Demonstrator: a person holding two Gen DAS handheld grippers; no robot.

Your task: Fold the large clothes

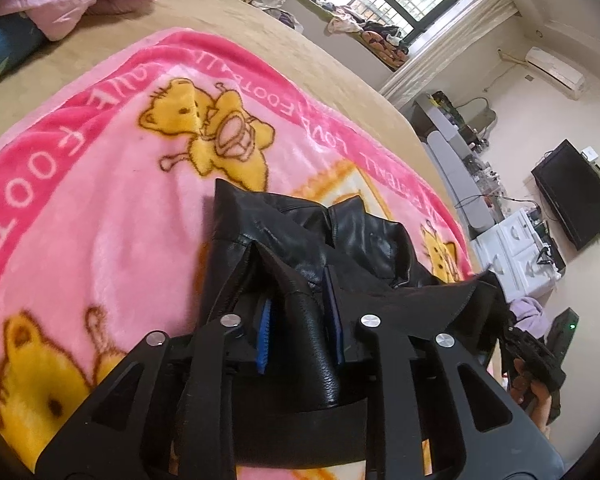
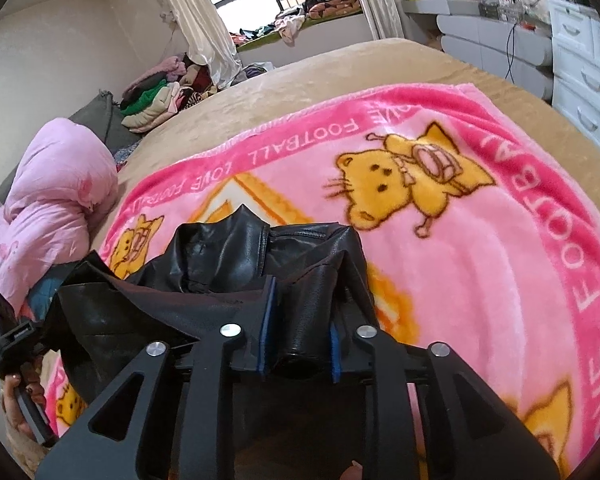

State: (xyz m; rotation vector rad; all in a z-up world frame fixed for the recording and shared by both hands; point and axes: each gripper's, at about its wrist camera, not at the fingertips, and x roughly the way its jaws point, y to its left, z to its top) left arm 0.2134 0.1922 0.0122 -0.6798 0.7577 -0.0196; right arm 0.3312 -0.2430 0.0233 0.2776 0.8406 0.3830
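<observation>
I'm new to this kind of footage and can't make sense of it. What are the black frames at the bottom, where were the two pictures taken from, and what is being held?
The black frames are two hand-held grippers; a camera sits on each, looking along its fingers. One picture comes from the left gripper, the other from the right gripper. A black leather jacket lies on a pink cartoon blanket spread over a bed. A fold of the jacket's hem sits between each gripper's blue pads; whether they still pinch it is unclear.

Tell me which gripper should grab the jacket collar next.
Right gripper, narrowly: the collar rises almost straight ahead of it. From the left gripper it lies off to one side. Both have jacket between their pads.
</observation>
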